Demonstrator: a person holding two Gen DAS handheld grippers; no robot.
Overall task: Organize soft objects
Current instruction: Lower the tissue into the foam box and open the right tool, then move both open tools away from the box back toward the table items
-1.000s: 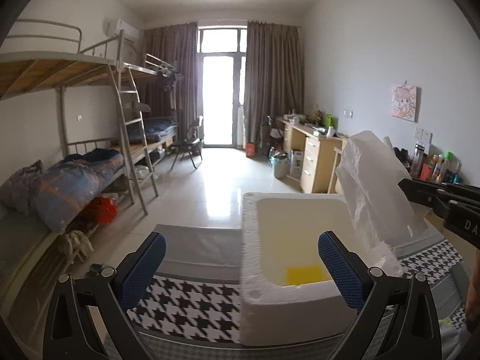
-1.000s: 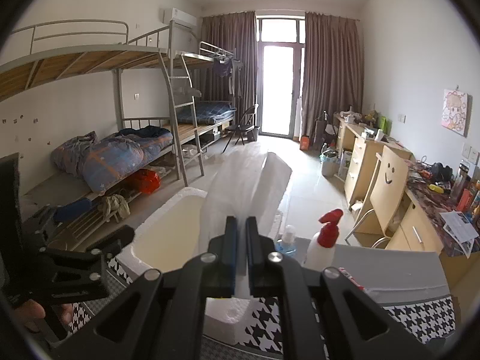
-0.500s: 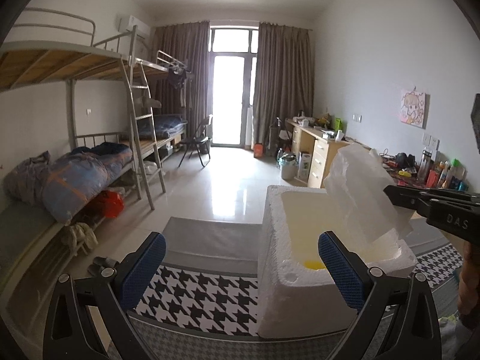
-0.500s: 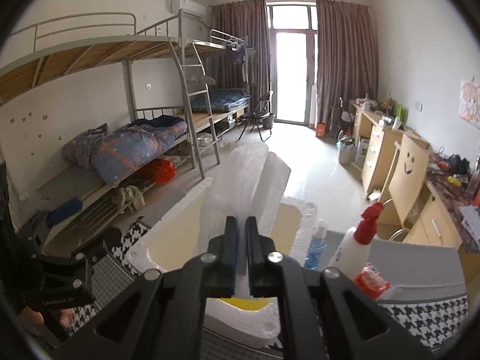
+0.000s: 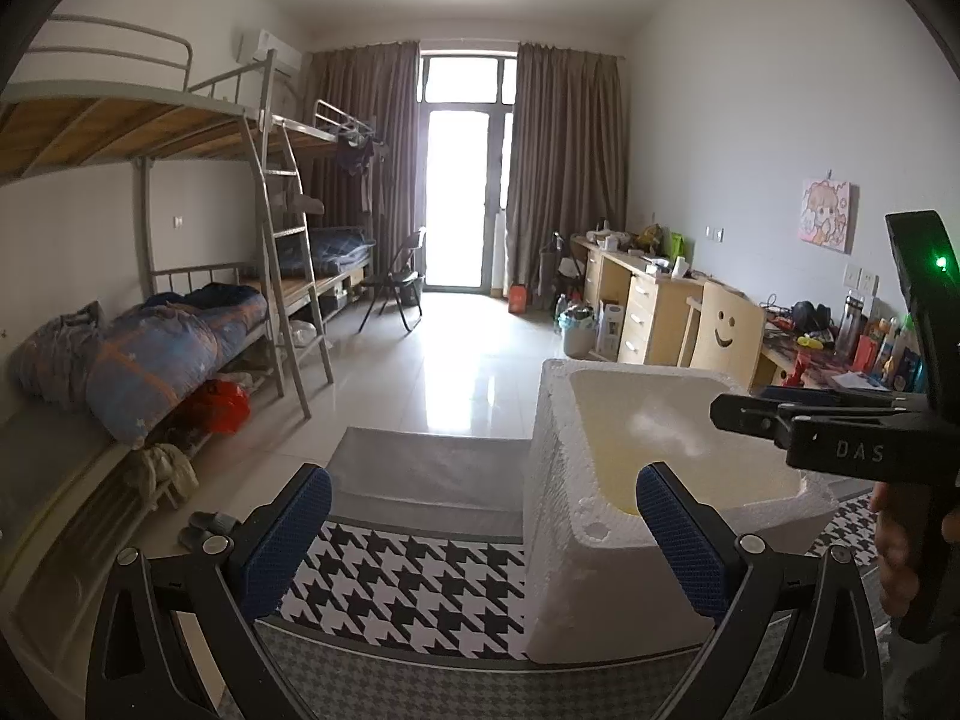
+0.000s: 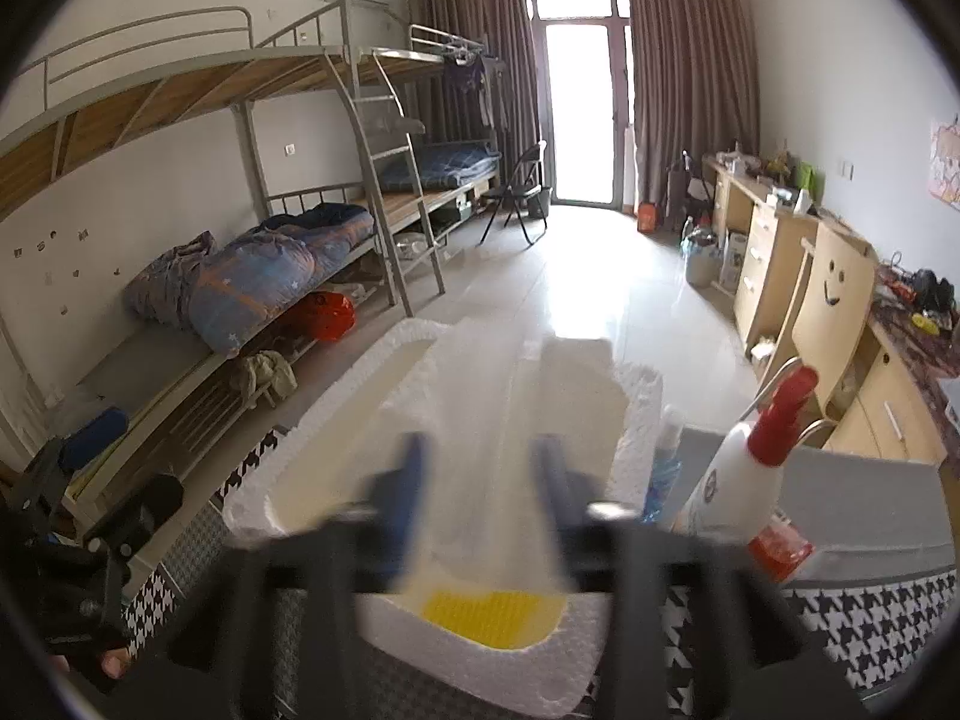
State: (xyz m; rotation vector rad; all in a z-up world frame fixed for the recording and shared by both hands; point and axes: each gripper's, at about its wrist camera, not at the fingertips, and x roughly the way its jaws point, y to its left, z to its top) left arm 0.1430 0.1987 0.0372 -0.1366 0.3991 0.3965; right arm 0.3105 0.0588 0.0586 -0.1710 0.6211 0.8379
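Both jaws spread; translucent white foam sheet (image 6: pixel 480 420), blurred, over foam box (image 6: pixel 636 408).

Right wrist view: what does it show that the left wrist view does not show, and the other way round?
Only the right wrist view shows the white spray bottle with a red trigger beside the foam box, and the right gripper from behind, blurred, fingers apart. Only the left wrist view shows the left gripper from behind, wide open, and slippers on the floor. Both show the foam box on the houndstooth cloth, the bunk beds and the smiley chair.
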